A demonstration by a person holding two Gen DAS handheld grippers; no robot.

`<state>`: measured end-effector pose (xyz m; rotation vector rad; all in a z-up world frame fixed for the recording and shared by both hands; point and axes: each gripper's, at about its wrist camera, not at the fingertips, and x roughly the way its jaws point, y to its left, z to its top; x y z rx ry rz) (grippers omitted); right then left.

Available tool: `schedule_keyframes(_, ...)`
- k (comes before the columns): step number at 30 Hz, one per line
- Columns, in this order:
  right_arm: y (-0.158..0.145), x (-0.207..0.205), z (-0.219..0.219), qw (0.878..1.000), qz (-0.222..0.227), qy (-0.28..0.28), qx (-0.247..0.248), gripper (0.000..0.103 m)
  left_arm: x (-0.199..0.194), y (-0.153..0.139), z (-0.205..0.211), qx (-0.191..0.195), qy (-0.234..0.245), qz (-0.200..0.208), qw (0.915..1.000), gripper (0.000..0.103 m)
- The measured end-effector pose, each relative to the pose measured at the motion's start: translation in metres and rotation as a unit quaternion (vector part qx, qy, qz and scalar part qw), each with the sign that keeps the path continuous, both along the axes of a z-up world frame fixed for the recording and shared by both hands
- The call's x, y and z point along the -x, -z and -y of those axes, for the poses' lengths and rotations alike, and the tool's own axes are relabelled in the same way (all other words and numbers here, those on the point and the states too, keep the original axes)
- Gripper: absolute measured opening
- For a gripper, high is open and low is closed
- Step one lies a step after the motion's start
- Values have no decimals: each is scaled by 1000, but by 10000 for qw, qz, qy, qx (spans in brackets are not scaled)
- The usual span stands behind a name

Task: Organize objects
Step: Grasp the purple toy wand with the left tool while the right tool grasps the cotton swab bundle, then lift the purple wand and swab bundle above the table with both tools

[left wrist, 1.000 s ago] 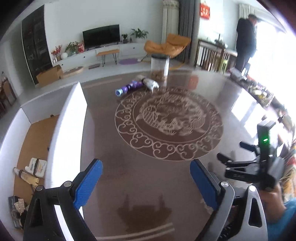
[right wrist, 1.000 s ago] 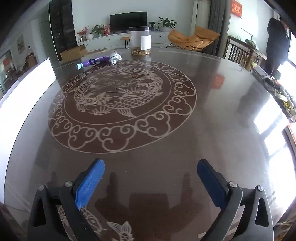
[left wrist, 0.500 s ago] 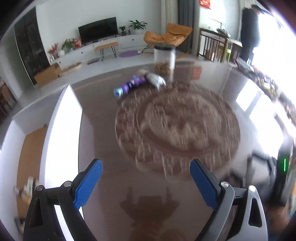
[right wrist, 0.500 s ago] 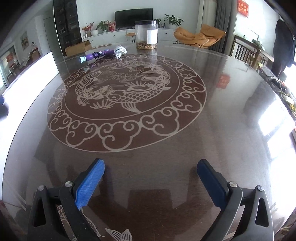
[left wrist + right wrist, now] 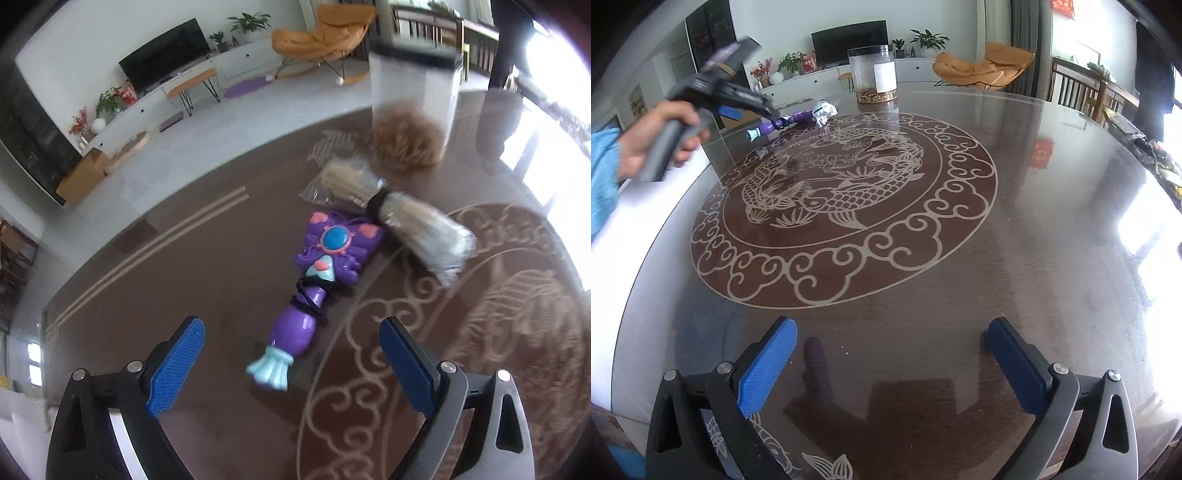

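Left gripper (image 5: 291,360), fingers wide, hovers over the purple toy (image 5: 314,291) at frame centre; its glossy handle and loose black cord may slip or snag, nudging the bag (image 5: 399,218); right gripper (image 5: 892,363) wide, idle

In the left wrist view the clear plastic jar with brown contents (image 5: 412,107) and the banded clear bag of pale strands (image 5: 395,218) are motion-blurred; the jar's contents cannot be identified. In the right wrist view the left hand-held gripper (image 5: 738,98) is smeared, its jaws unreadable; the purple plastic toy wand (image 5: 783,123) beneath it is partly hidden.

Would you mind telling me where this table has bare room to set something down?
The fish medallion and the plain tabletop toward the bright window side are bare. It is crowded at the far edge: the purple toy, the bagged bundle and the clear jar sit close together, with the left gripper open there.
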<state>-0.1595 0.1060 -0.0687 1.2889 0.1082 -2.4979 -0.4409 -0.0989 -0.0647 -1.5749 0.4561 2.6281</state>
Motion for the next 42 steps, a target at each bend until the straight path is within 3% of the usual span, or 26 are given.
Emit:
schedule_keyframes(1, 0, 0, 0, 10000, 1, -3, -8, 103, 4, 5, 3, -72, -31, 59, 10000, 95)
schedule_keyframes(2, 0, 0, 1, 10000, 2, -8, -15, 103, 5, 8, 4, -174, -45, 69, 9998, 75)
schedule_keyframes(3, 0, 0, 1, 10000, 4, -9, -15, 103, 4, 9, 7, -380, -32, 47, 9993, 43)
schedule_keyframes(4, 0, 1, 1, 10000, 5, -8, 0, 103, 4, 9, 11, -674, -50, 30, 9977, 30)
schedule_keyframes(5, -1, 1, 0, 10000, 7, -5, 50, 103, 4, 11, 11, -791, -95, 58, 9968, 24)
schedule_keyframes(8, -5, 12, 0, 9992, 1, -198, 338, 103, -12, 13, 6, -614, -120, -54, 9980, 22)
schedule_keyframes(10, -15, 39, 10, 9988, -88, -388, 301, 103, -37, 15, 6, -731, -363, -85, 9966, 22)
schedule_keyframes(16, -59, 194, 87, 9946, -165, -883, 515, 103, -153, 22, 16, -1406, -1267, -306, 9815, 22)
schedule_keyframes(18, -59, 247, 131, 9931, 135, -1116, 348, 103, -197, 25, 17, -1447, -1312, -398, 9799, 22)
schedule_keyframes(21, -39, 301, 197, 9876, 648, -1356, -444, 98, -246, 26, 19, -1545, -1266, -357, 9792, 22)
schedule_keyframes(24, -25, 321, 231, 9861, 580, -1350, -776, 84, -286, 27, 20, -1720, -1150, -253, 9780, 22)
schedule_keyframes(25, -20, 323, 235, 9860, 637, -1337, -768, 49, -295, 28, 19, -1778, -1095, -225, 9777, 22)
schedule_keyframes(26, -14, 324, 235, 9858, 739, -1289, -783, 35, -301, 28, 18, -1854, -1060, -207, 9767, 22)
schedule_keyframes(29, -10, 298, 215, 9882, 811, -1181, -543, 35, -312, 28, 21, -2050, -970, -158, 9738, 22)
schedule_keyframes(31, -10, 249, 188, 9862, 841, -1389, -336, 35, -320, 29, 20, -2096, -885, -144, 9737, 22)
schedule_keyframes(34, -8, 146, 134, 9853, 641, -1528, -420, 35, -325, 25, 15, -2077, -767, -138, 9751, 25)
schedule_keyframes(35, -8, 115, 117, 9856, 645, -1509, -408, 35, -327, 25, 12, -2031, -699, -127, 9766, 35)
schedule_keyframes(36, -8, 83, 98, 9864, 696, -1448, -351, 35, -329, 24, 9, -1974, -655, -114, 9781, 51)
schedule_keyframes(38, -10, 35, 68, 9873, 830, -1339, -221, 37, -329, 24, 2, -1771, -607, -126, 9822, 64)
schedule_keyframes(39, -12, 17, 54, 9880, 898, -1252, -99, 39, -330, 22, -1, -1679, -582, -181, 9839, 64)
schedule_keyframes(41, -19, -3, 33, 9897, 957, -1063, 82, 56, -325, 15, -3, -1506, -591, -285, 9864, 65)
schedule_keyframes(42, -24, -7, 30, 9904, 921, -1024, 116, 74, -318, 15, -5, -1391, -644, -281, 9878, 71)
